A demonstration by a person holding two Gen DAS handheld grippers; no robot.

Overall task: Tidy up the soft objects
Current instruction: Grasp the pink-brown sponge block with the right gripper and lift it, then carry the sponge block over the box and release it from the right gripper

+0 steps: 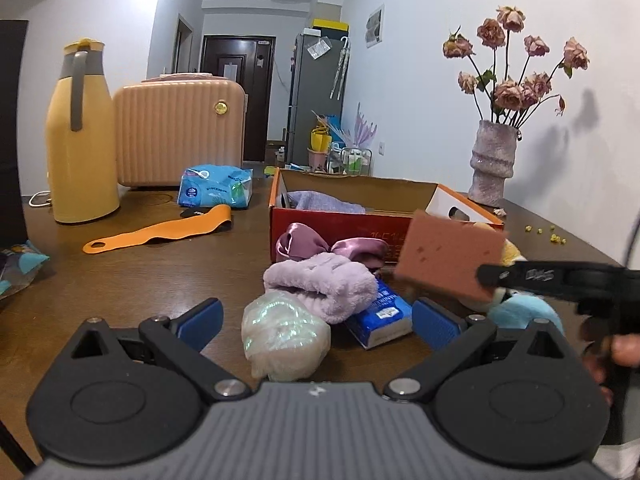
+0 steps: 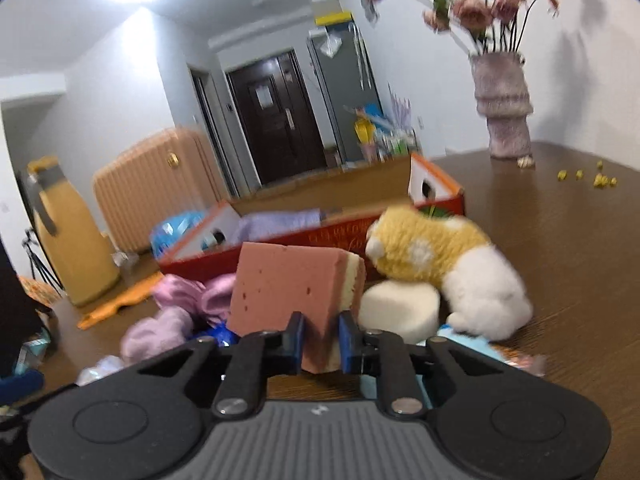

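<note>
Brown wooden worktop (image 1: 168, 276): smooth, slight sheen. Pinkish-brown block of porous foam sponge (image 2: 288, 284): matt, pitted, with a pale yellow backing layer. Orange-and-white plush toy (image 2: 444, 268): fuzzy pile. Lilac fleece cloth bundle (image 1: 324, 284): soft nap. Mauve satin bow (image 1: 320, 244): glossy. Pearly crinkled film-wrapped lump (image 1: 284, 336): iridescent shine. Red-orange cardboard box (image 1: 340, 224): matt paperboard. Yellow plastic jug (image 1: 80, 140): smooth. Blue gripper pads (image 1: 200, 320): ribbed, rubbery.

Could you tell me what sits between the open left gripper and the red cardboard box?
In the left wrist view, a pearly bundle lies between the left gripper's fingers; beyond it come a lilac plush piece and a purple satin bow, before the red box.
</note>
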